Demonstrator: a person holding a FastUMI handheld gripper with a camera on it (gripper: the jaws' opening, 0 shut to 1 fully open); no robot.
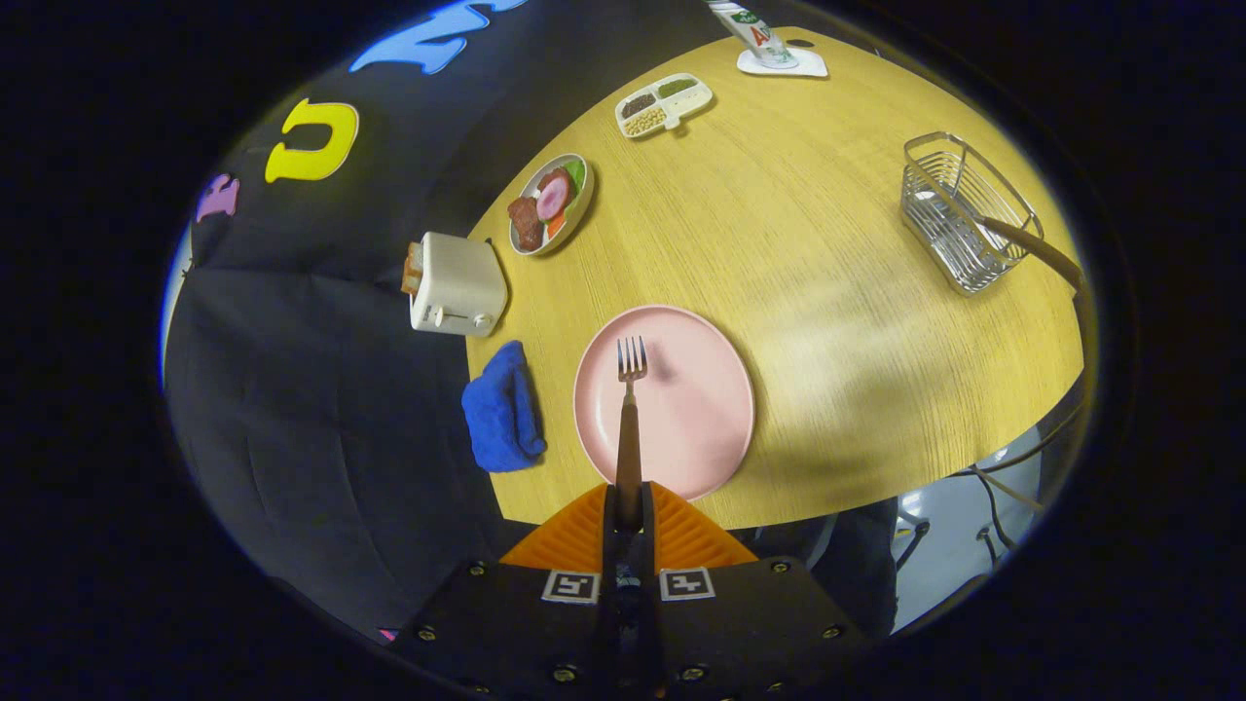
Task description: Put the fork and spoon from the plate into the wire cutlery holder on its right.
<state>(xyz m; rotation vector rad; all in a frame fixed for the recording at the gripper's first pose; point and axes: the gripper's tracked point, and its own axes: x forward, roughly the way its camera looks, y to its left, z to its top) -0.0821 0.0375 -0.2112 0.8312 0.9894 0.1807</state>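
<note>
My gripper (629,501) is shut on the brown handle of the fork (630,409), which sticks straight out ahead of the fingers with its metal tines forward. The fork hangs high above the pink plate (691,419), casting a small shadow on it. The plate lies bare on the wooden table (827,253). Far off to the right stands the wire cutlery holder (959,214). A brown handle (1032,243) leans out of it toward the table's right edge; whether this is the spoon I cannot tell.
A blue cloth (501,409) lies left of the plate, with a white toaster (456,284) beyond it. Farther back sit a dish of food (550,202), a divided snack tray (664,104) and a bottle on a coaster (769,44). The table's near edge runs just below the plate.
</note>
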